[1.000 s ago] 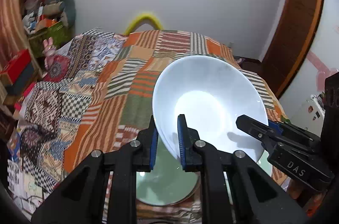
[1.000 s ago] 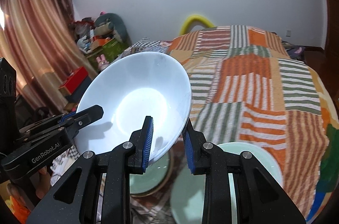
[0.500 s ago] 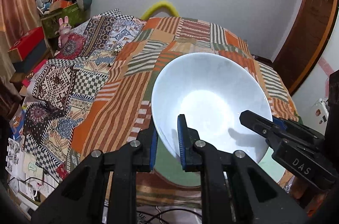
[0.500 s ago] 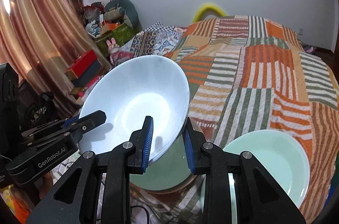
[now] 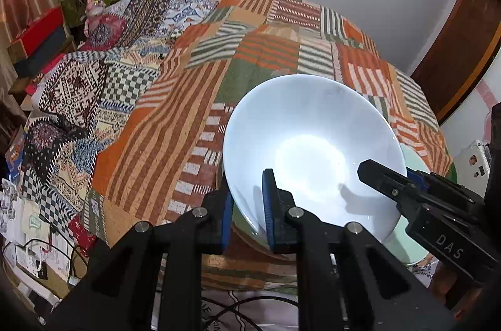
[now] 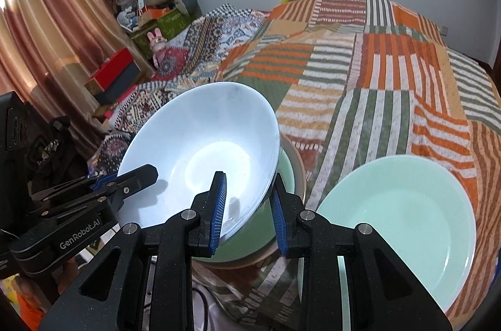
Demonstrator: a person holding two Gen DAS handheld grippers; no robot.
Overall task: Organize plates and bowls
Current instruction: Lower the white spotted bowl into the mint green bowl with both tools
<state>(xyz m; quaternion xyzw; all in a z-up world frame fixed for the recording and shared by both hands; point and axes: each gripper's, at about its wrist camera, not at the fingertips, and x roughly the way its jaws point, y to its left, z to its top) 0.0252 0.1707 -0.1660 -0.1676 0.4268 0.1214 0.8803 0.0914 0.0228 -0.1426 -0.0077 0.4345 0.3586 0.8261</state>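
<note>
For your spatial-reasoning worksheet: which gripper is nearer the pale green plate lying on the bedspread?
Right. The right gripper, clamping the white bowl, sits beside the pale green plate; the left gripper grips the bowl's far rim.

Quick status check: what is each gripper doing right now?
Left gripper: shut on the white bowl, gripping its rim.
Right gripper: shut on the same white bowl, at the opposite rim.
</note>
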